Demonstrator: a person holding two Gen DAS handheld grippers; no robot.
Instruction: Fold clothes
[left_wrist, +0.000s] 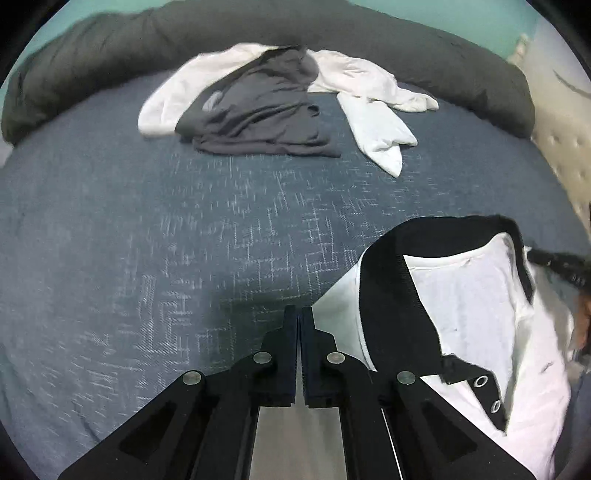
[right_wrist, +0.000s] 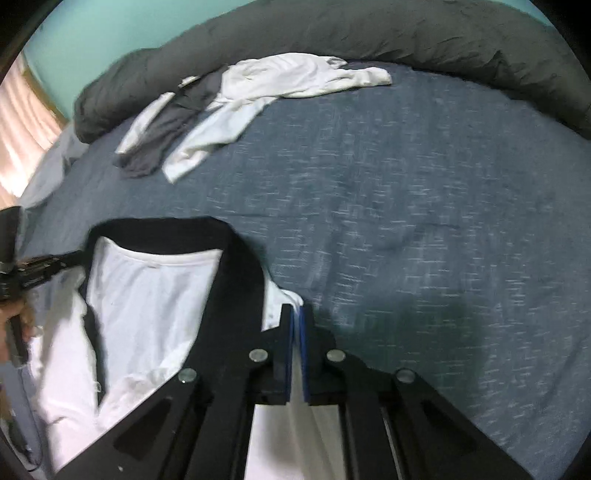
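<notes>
1. Left tongs (left_wrist: 298, 314): jaws pressed together at 6 o'clock in the left view, tips at the shirt's (left_wrist: 472, 302) white shoulder edge; pinch point hidden, so I can't tell whether cloth is caught.
2. Right tongs (right_wrist: 296, 314): clamped on shirt (right_wrist: 147, 295); white fabric shows between the blue pads and runs down between the arms.
3. Shirt: white with black collar (left_wrist: 391, 280), snaps on placket (left_wrist: 487, 391). At 4 o'clock in left view, 8 o'clock in right view, near the bed's (left_wrist: 147, 240) front edge.
4. Left tongs also visible at 9 o'clock in right view, at the collar, with a hand (right_wrist: 14, 325) gripping the handle.
5. Bed: blue flecked cover, bare in the middle.
6. Pile at 12 o'clock, well apart from shirt: grey top (left_wrist: 258, 110) lying over white garments (left_wrist: 369, 96).
7. Dark duvet (left_wrist: 369, 33) rolled along the far edge, behind the pile.
</notes>
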